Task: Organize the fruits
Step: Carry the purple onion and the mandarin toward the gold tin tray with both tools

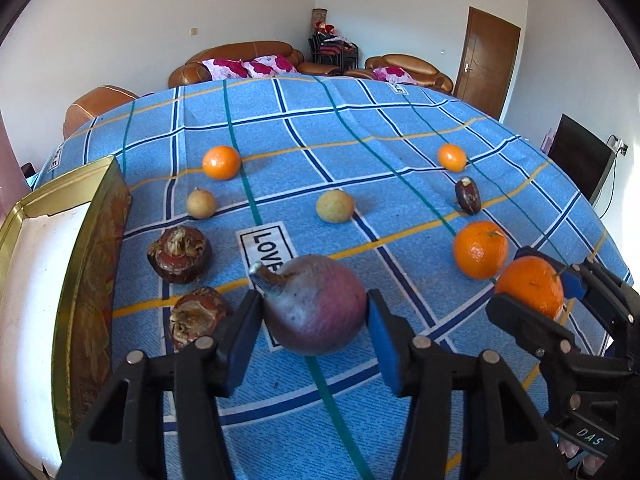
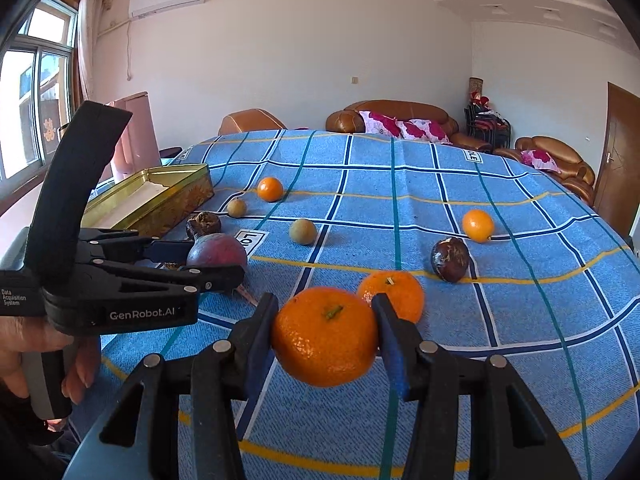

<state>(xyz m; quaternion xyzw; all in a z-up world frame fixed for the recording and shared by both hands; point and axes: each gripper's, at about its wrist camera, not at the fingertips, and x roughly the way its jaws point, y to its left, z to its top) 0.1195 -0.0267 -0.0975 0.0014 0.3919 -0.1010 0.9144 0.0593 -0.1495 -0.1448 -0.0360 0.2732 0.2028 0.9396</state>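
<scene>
My left gripper (image 1: 312, 312) is shut on a purple-red round fruit with a stem (image 1: 316, 304), held just above the blue checked cloth; it also shows in the right wrist view (image 2: 218, 252). My right gripper (image 2: 326, 332) is shut on a large orange (image 2: 325, 336), also seen in the left wrist view (image 1: 530, 286). A gold tin box (image 1: 92, 264) stands open at the left, lined white inside (image 2: 160, 196). Loose on the cloth lie another orange (image 1: 480, 250), two smaller oranges (image 1: 221, 163) (image 1: 452, 157), two yellow-green fruits (image 1: 335, 207) (image 1: 201, 203) and dark brown fruits (image 1: 180, 254) (image 1: 468, 196).
The table (image 2: 440, 208) is covered by a blue checked cloth with a "LOVE" label (image 1: 266, 250). A third brown fruit (image 1: 196, 316) lies by the left finger next to the tin. Brown sofas (image 2: 400, 120) and a door (image 1: 486, 60) stand beyond the table.
</scene>
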